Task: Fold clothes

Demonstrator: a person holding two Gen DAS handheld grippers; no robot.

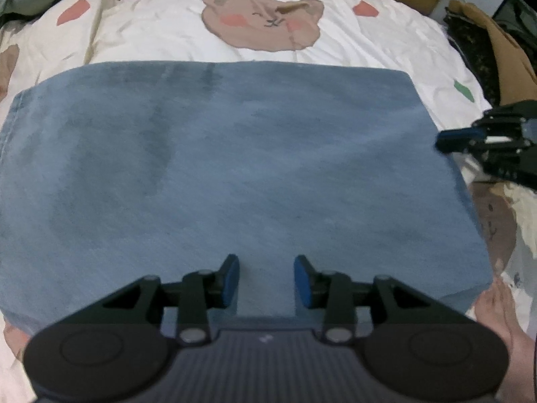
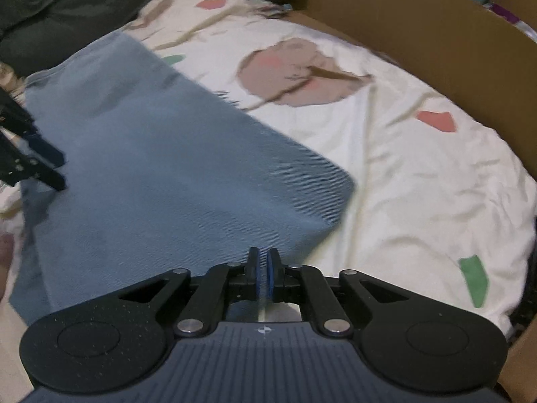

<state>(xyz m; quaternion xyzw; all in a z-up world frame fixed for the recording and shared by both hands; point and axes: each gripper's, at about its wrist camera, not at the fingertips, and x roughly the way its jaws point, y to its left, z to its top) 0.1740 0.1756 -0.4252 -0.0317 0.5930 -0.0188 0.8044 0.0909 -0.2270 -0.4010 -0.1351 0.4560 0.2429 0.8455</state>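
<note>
A blue folded garment (image 1: 228,168) lies flat as a rectangle on the bed sheet; it also shows in the right wrist view (image 2: 161,174). My left gripper (image 1: 266,280) is open and empty, hovering over the garment's near edge. My right gripper (image 2: 263,273) is shut at the garment's right edge, with its pads nearly together; I cannot tell whether cloth is pinched. The right gripper shows in the left wrist view (image 1: 446,139) beside the garment's right edge. The left gripper shows in the right wrist view (image 2: 50,164) at the left.
The white bed sheet (image 1: 161,33) has a brown bear print (image 1: 261,20) and coloured patches. A brown cardboard wall (image 2: 419,33) borders the bed at the far right. Dark clothes (image 2: 50,10) are piled at the far left. A bare foot (image 1: 500,319) is at the lower right.
</note>
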